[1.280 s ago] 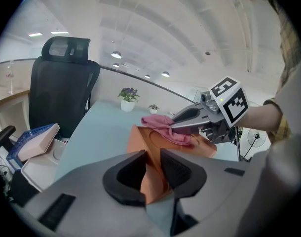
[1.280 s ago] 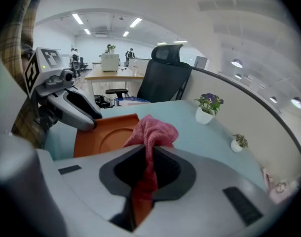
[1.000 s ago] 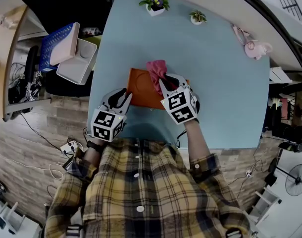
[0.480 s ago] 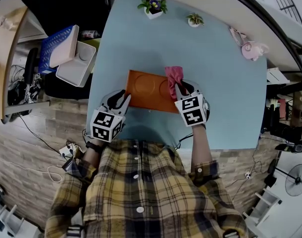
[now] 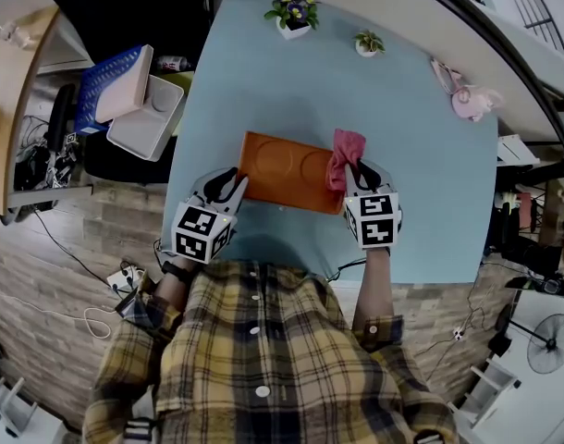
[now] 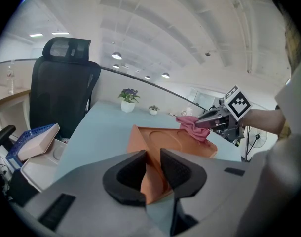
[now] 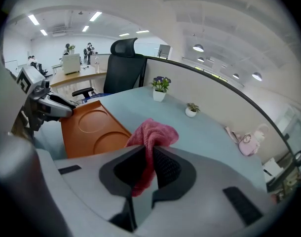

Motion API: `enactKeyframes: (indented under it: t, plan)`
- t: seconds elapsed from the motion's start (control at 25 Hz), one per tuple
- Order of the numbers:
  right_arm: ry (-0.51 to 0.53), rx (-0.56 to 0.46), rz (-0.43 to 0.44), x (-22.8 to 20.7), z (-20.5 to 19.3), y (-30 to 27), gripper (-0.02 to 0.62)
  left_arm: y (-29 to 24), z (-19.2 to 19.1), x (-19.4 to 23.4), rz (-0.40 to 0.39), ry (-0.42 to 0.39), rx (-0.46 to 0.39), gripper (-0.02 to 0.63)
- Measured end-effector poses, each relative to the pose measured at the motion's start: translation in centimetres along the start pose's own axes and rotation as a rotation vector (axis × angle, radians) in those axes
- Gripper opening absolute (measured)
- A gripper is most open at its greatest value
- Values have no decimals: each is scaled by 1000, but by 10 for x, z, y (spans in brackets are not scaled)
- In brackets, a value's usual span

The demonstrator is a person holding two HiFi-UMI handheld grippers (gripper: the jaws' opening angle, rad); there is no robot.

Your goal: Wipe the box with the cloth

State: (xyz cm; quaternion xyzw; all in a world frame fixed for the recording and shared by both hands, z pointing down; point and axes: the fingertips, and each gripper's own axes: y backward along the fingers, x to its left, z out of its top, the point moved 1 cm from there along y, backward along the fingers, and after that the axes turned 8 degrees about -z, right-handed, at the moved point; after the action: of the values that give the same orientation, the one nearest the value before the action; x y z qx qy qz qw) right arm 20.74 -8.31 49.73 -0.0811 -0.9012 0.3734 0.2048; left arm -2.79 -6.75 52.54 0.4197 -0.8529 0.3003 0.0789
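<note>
From above, on the head view, we see one flat orange rectangular box (image 5: 287, 166) lying on the pale blue counter (image 5: 393, 100), its long side running left to right just ahead of the person's plaid shirt. We count two claws. Our left claw (image 5: 228, 185) meets the box at its near left corner. Our right claw (image 5: 353, 174) sits at the box's right end, and one crumpled pink fabric cloth (image 5: 345, 151) sticks out ahead of it, lying over that end. Two shallow round recesses mark the box's top. At the far edge of the counter we count two small potted plants, one with purple flowers (image 5: 293, 7) and one plain green (image 5: 368, 42).

Looking along the left claw (image 6: 153, 154), we find the box (image 6: 177, 141) running away from us, its near corner wedged between the two dark pads, which are clenched on it. At its far end the right claw (image 6: 204, 121) presses the cloth (image 6: 192, 127) onto the top surface.

Looking along the right claw (image 7: 149, 157), we see its pads clenched on a fold of the cloth (image 7: 153, 135); the bunched part rises just beyond the tips and a tail hangs down between the pads. We see the box (image 7: 91, 130) just to the left, touching the cloth at its near right corner, and the left claw (image 7: 59, 107) holding the opposite end.
</note>
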Motion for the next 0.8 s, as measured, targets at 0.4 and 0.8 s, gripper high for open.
enactKeyframes:
  t: [0.4, 0.8]
  plan:
    - [-112, -233, 190, 40, 63, 50, 49, 0, 1, 1, -1, 4, -10, 92]
    - [74, -308, 408, 133, 105, 45, 50, 1, 0, 2, -8, 4, -9, 92]
